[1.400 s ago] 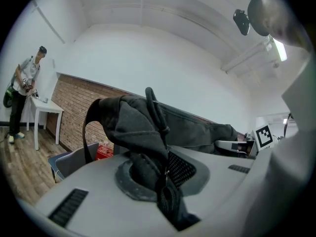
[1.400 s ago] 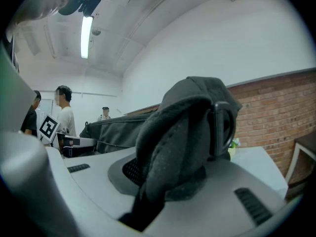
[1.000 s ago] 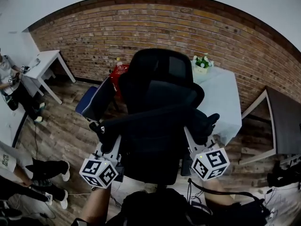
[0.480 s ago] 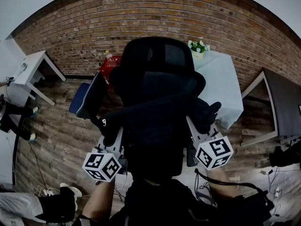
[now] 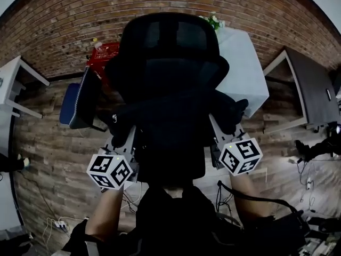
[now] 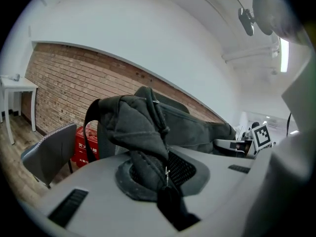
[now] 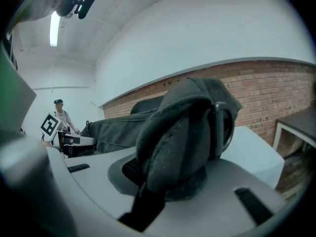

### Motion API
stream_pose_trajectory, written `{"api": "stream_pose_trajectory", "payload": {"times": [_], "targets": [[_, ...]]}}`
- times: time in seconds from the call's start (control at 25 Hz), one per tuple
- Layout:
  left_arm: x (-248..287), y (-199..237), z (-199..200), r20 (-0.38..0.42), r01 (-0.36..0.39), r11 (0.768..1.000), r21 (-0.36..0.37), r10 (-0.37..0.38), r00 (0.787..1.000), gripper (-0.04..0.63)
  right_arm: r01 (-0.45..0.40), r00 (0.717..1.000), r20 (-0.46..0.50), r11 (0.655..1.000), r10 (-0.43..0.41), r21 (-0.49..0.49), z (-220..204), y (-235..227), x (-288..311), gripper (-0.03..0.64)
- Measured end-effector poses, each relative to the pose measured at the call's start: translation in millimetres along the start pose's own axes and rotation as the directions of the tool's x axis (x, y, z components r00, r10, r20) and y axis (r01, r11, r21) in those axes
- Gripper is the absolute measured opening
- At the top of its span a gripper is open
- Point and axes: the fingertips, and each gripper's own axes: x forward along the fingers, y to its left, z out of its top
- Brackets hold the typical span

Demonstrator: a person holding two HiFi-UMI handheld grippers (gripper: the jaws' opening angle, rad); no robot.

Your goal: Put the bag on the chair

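Holds the bag [image 6: 132, 127] up between the two tongs, one end in each. Pinches with the left gripper [image 6: 157, 179] a bunched fold of fabric at the bag's left end, jaws pressed onto it, with a small zipper pull [image 6: 166, 173] hanging just beside the pads. Clamps with the right gripper [image 7: 165, 179] a thick padded strap [image 7: 180, 137] at the other end – jaws closed on it as well.

From the head view: stretched sideways from one gripper to the other, in front of the backrest of the black office chair [image 5: 170, 41] and over its seat; touching the chair or not – cannot tell, black on black.

Dark grey to black cloth, soft and slack. Long body with a seam line running along its side. At the left end a narrow black strap standing up in a loop; at the right end a dark ring-shaped buckle on the padded strap.
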Motion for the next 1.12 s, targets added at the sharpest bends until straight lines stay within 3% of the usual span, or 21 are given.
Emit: {"api": "stream_pose_trajectory", "payload": {"times": [0.32, 0.6, 1.12], "targets": [[40.6, 24.0, -32.0, -0.105, 0.015, 1.000, -0.012, -0.016, 0.994, 0.055, 0.042, 0.997, -0.061, 0.998, -0.039, 0.056, -39.3, -23.3, 29.7, 0.071], [72.7, 59.4, -67.6, -0.199, -0.015, 0.999, -0.040, 0.007, 0.980, 0.055, 0.054, 0.989, -0.140, 0.994, -0.040, 0.097, -79.9, -37.4, 70.7, 0.071], [97.0, 115.1, -169.6, -0.353, -0.102, 0.991, -0.089, 0.065, 0.933, 0.055, 0.072, 0.956, -0.292, 0.993, -0.041, 0.095, -188.0, -52.3, 121.6, 0.073]]}}
